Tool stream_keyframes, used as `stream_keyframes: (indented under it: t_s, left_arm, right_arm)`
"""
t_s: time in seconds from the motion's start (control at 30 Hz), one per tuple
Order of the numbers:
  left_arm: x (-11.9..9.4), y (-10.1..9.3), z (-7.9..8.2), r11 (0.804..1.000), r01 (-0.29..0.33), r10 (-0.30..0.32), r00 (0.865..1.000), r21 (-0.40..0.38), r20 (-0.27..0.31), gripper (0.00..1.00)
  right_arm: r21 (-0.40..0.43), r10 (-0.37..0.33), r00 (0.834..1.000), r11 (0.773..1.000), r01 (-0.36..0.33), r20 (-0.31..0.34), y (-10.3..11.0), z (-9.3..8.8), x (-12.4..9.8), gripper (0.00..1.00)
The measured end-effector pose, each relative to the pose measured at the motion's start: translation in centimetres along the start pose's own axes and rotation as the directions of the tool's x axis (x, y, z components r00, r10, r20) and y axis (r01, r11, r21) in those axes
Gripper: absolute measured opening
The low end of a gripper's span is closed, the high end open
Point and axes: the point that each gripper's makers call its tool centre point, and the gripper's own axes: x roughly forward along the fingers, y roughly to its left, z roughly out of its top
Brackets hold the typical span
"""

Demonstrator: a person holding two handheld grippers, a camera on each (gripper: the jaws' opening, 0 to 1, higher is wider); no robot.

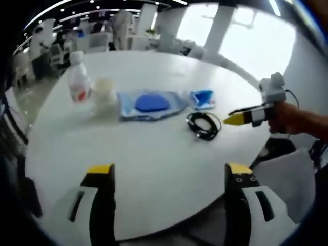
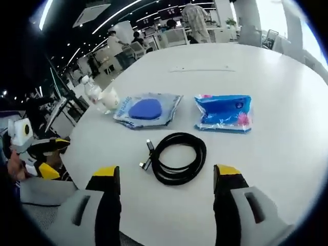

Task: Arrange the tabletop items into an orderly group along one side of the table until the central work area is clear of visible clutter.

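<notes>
White round table (image 2: 287, 97), open-plan office behind.

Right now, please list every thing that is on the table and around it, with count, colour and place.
table: one, white, round, under all items.
bottle: one, clear with white cap, at the row's end.
cup: one, whitish, beside the bottle.
blue pouch: one, blue pad in clear wrap, mid-row.
wipes pack: one, blue with pink, beside the pouch.
cable: one, black, coiled, nearest the right gripper.
people: several, background office.
left gripper: yellow-tipped, open.
right gripper: yellow-tipped, open.
</notes>
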Motion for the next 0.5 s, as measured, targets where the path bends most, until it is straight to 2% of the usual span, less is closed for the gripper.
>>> stream_keyframes:
  t_s: [0.27,0.5]
  left_arm:
    - [-0.8,0.8,-0.4,1.0,-0.001,0.001,1.0,-0.023,-0.011,0.88]
    - [-1.7,1.1,-0.5,1.0,-0.024,0.024,1.0,-0.01,-0.016,0.88]
  right_arm:
    - [0.043,-0.025,1.0,0.999,0.025,0.001,0.3,-1.7,-1.7,0.76]
    - [0.048,-0.066,0.997,0.997,0.063,0.048,0.9,-2.5,-4.0,0.75]
